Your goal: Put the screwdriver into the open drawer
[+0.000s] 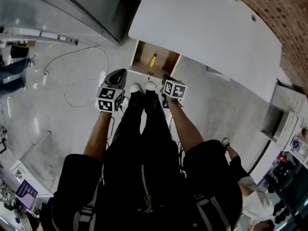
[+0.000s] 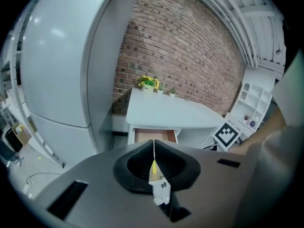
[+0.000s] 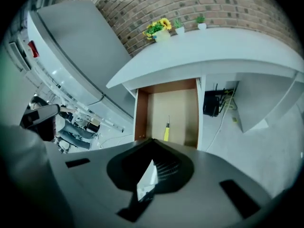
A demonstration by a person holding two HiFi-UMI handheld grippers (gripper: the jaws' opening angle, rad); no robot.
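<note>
A yellow-handled screwdriver lies inside the open wooden drawer under the white table. In the left gripper view the drawer shows just past the jaw tips. My left gripper hangs in the air in front of the drawer, to its left, its jaws closed together with nothing between them. My right gripper is held above the drawer's front edge, shut and empty, pointing steeply down at the drawer.
A brick wall runs behind the table, with yellow flowers on its far edge. A big grey cabinet stands left of the drawer. A cable trails on the floor. A black box with wires sits under the table. White shelving stands at right.
</note>
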